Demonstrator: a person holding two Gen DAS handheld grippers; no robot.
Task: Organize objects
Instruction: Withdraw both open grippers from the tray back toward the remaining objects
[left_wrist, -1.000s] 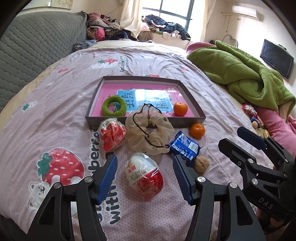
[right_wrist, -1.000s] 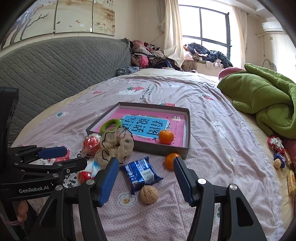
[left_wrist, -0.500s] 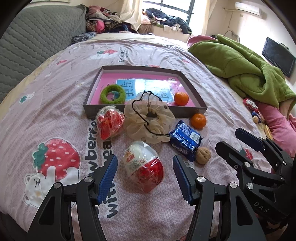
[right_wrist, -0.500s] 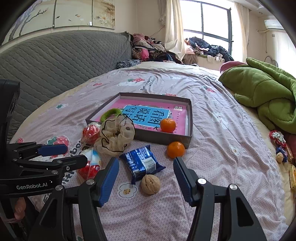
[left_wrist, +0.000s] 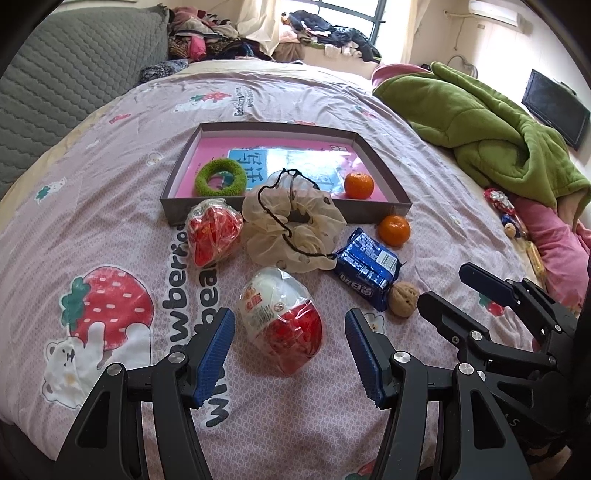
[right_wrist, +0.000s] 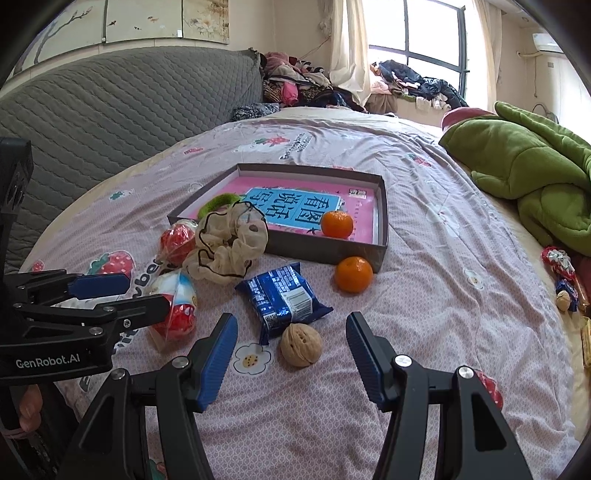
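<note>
A grey tray (left_wrist: 168, 212) with a pink floor lies on the bed; it holds a green ring (left_wrist: 220, 180) and an orange (left_wrist: 358, 185). In front lie a red wrapped packet (left_wrist: 212, 232), a cream scrunchie (left_wrist: 291, 230), a second orange (left_wrist: 394, 230), a blue Oreo pack (left_wrist: 365, 266), a walnut (left_wrist: 403, 299) and a red-white toy egg (left_wrist: 282, 325). My left gripper (left_wrist: 290, 356) is open, its fingers on either side of the egg. My right gripper (right_wrist: 291, 356) is open, with the walnut (right_wrist: 300, 344) between its fingertips.
A green blanket (left_wrist: 491, 129) is heaped at the right. Small wrapped toys (right_wrist: 563, 275) lie at the bed's right edge. A grey quilted headboard (right_wrist: 110, 110) stands at the left, and clothes (right_wrist: 295, 85) are piled at the back by the window.
Both grippers have moved forward and down toward the bed. The egg now sits between the left fingers and the walnut between the right ones. Nothing on the bed has moved.
</note>
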